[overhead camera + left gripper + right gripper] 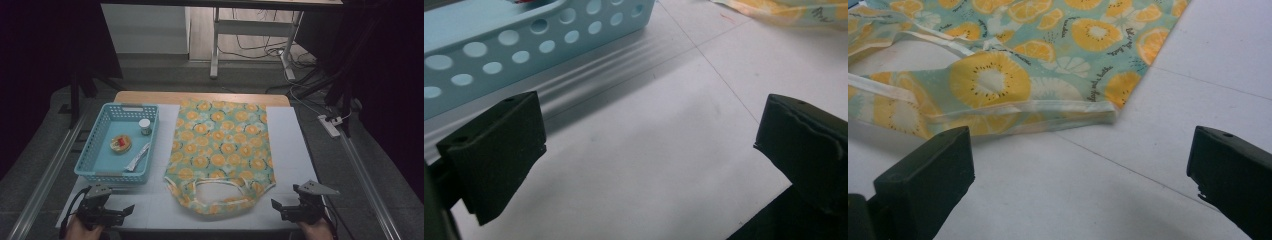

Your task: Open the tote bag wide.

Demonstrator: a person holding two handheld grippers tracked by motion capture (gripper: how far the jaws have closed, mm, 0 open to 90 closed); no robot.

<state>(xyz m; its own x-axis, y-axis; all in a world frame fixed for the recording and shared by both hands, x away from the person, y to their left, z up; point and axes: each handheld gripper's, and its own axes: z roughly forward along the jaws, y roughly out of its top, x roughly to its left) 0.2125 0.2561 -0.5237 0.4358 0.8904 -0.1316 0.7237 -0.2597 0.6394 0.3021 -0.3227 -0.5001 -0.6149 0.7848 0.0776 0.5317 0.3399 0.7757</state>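
High view – work in hand: a fruit-print tote bag (pixel 220 150) is laid flat on the white desk (pixel 290 145), handles toward the person; both grippers are held at the near edge, apart from it.
High view – left gripper (pixel 129 210): seen at the bottom left, just in front of the basket, pointed toward the bag; nothing is held.
High view – right gripper (pixel 275 205): seen at the bottom right, beside the bag's near right corner; nothing is held.
High view – basket (pixel 95 150): a light blue perforated basket is placed left of the bag, not touching it; a small white-capped jar (pixel 145 126), a round lidded tub (pixel 120 143) and a white tube (pixel 137 157) are kept inside, apart from one another.
Left gripper view – fingers (pixel 499 150): spread wide, with bare desk between them; the basket's holed wall (pixel 524 45) is seen just ahead, and a bag edge (pixel 784 12) far off at the upper right.
Right gripper view – fingers (pixel 928 175): spread wide and empty; the bag's hemmed corner (pixel 1083 107) is seen just ahead, lying flat.
Judgement – doing the step well: the hem is probably best approached low and level, so that only the intended layers are pinched; the handle loop (pixel 943 42) should be kept clear of the grip.
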